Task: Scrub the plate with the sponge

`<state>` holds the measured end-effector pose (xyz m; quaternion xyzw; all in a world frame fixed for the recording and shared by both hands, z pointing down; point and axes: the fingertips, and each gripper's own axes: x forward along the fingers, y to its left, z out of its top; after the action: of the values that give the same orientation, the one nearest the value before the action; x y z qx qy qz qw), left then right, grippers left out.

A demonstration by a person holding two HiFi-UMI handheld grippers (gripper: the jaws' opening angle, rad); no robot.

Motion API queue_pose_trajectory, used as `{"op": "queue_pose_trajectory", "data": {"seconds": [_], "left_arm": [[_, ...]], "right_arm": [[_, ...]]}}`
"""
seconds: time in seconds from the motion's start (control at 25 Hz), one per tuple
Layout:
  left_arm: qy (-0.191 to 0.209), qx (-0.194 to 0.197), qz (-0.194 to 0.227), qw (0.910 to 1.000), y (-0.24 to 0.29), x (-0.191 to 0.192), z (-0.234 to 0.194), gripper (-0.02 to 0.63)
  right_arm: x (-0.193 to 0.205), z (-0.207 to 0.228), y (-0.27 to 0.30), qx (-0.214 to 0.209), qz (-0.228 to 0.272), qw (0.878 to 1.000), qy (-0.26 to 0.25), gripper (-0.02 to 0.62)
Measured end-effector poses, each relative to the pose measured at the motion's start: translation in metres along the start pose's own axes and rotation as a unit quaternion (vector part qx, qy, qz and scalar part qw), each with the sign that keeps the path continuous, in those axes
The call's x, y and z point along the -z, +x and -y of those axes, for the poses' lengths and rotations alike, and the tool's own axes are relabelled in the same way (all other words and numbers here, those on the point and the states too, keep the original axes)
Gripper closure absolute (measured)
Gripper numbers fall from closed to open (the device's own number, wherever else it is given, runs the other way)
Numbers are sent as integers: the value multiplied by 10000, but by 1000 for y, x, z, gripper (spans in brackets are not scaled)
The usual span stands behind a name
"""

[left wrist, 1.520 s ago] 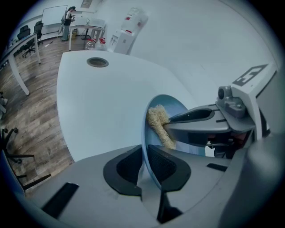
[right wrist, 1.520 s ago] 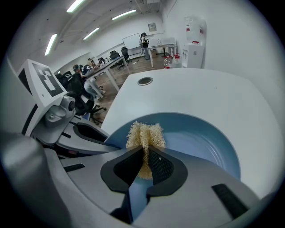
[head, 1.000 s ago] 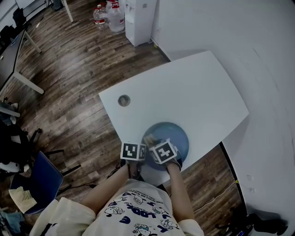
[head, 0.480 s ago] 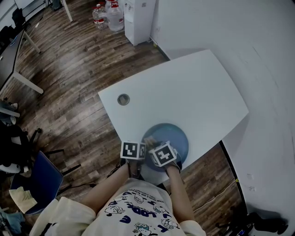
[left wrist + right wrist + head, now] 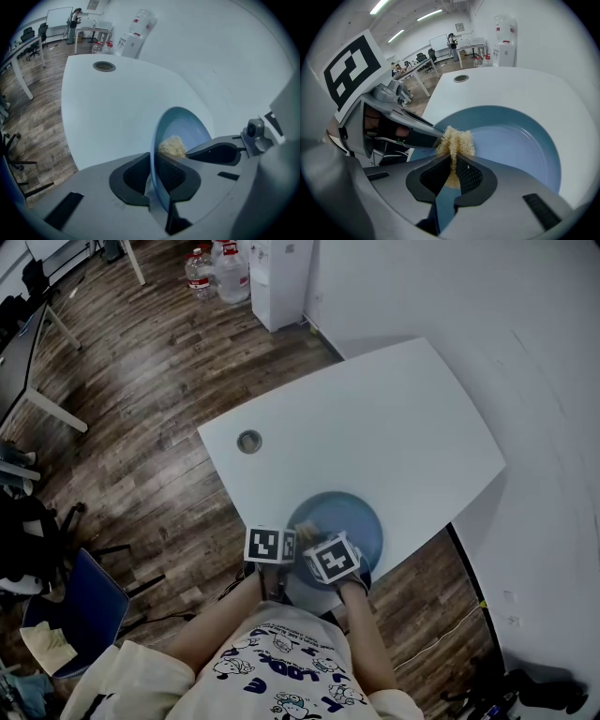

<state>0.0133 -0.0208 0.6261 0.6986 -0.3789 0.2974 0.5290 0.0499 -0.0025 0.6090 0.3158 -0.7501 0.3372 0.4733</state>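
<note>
A blue plate [image 5: 347,521] lies near the front edge of the white table [image 5: 375,427]. My left gripper [image 5: 153,176] is shut on the plate's rim [image 5: 154,154], which stands edge-on between its jaws. My right gripper [image 5: 452,171] is shut on a straw-coloured loofah sponge [image 5: 454,143] that rests on the plate [image 5: 511,140] near its left rim. In the head view both grippers sit side by side at the plate's near edge, the left gripper [image 5: 272,547] beside the right gripper [image 5: 330,559], and they hide the sponge there.
A round cable grommet [image 5: 249,442] sits in the table towards its left edge. A white wall runs along the right. Water bottles [image 5: 217,270] and a dispenser stand on the wooden floor at the back; a blue chair [image 5: 80,606] is at the left.
The right gripper has shifted slightly towards me along the plate's near edge. The left gripper and the plate have kept still.
</note>
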Motion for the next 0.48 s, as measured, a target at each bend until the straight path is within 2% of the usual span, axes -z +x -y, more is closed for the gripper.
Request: {"op": "queue_pose_trajectory", "data": {"seconds": [0.24,0.48], "left_arm": [[-24,8,9,10000,0,-1,0,563],[-20,4,-6,10000,0,1,0,563]], "right_arm": [[6,3,-2,46,7,9999,143,546],[12,-5,-2,35,-41,10000,-8,546]]}}
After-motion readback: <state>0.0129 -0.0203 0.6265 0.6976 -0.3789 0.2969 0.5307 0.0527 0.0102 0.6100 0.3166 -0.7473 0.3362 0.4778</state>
